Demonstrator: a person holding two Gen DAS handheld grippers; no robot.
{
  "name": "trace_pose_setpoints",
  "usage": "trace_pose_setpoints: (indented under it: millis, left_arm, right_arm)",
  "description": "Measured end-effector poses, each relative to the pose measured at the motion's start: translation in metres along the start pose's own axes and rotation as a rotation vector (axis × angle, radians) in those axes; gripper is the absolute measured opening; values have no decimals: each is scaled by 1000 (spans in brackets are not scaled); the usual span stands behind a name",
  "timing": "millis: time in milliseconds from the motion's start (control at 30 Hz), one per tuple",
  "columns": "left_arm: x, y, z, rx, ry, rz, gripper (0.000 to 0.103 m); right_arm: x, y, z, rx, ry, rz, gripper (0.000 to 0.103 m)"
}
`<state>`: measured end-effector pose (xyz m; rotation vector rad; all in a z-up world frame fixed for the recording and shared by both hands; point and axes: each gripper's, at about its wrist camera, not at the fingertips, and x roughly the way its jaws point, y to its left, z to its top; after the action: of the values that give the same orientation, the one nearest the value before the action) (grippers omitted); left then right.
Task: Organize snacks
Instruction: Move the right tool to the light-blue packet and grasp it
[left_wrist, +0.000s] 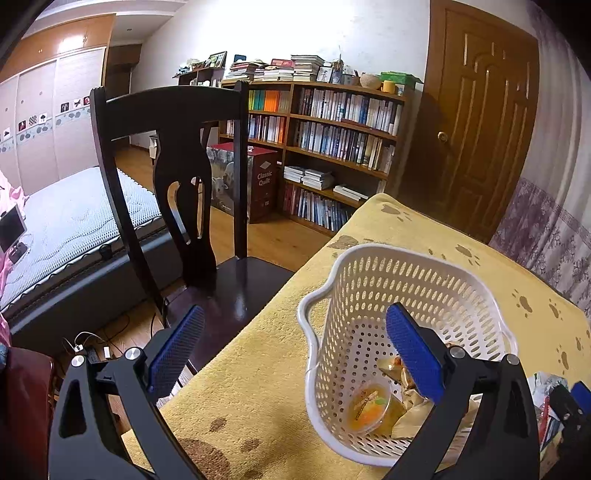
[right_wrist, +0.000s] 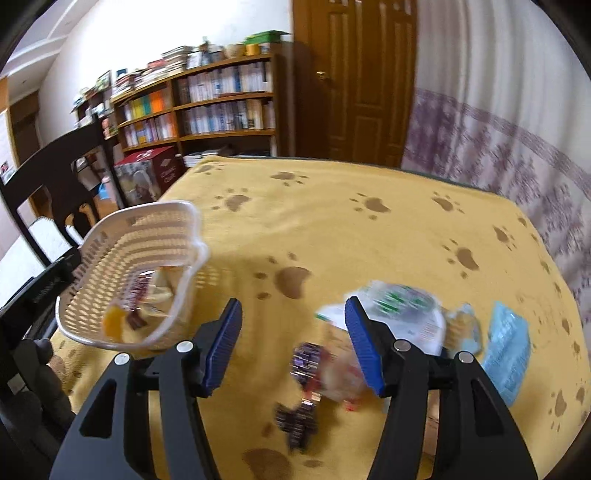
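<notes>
Several loose snack packets (right_wrist: 391, 317) lie at three o'clock of the white basket (right_wrist: 122, 258), and both grippers gape wide, empty. Right gripper (right_wrist: 291, 347) hovers over a purple-wrapped snack (right_wrist: 308, 363): best to straddle it squarely, then close. Left gripper (left_wrist: 295, 350) straddles the basket's near rim.

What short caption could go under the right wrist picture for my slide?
Open right gripper hovers over blurry snack packets on the paw-print cloth, white basket waiting alongside.

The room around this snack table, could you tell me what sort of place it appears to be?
Most likely a lived-in bedroom that doubles as a study: a bed by wardrobes, a full bookshelf, and a table under a paw-print cloth.
</notes>
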<state>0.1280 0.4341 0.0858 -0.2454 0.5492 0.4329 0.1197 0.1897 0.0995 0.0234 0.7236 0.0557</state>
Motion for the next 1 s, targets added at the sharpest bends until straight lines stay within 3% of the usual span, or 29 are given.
trace_pose_setpoints:
  millis: [600, 867, 1000]
  left_arm:
    - [-6, -17, -5, 68, -33, 28, 100]
    - [-14, -33, -8, 127, -52, 20, 100]
    - [-25, -39, -7, 129, -58, -16, 100]
  right_arm:
    - [-19, -163, -36, 330, -11, -224, 73]
    - [-12, -221, -54, 490, 14, -233, 80]
    - [-4, -236, -54, 538, 18, -184, 85]
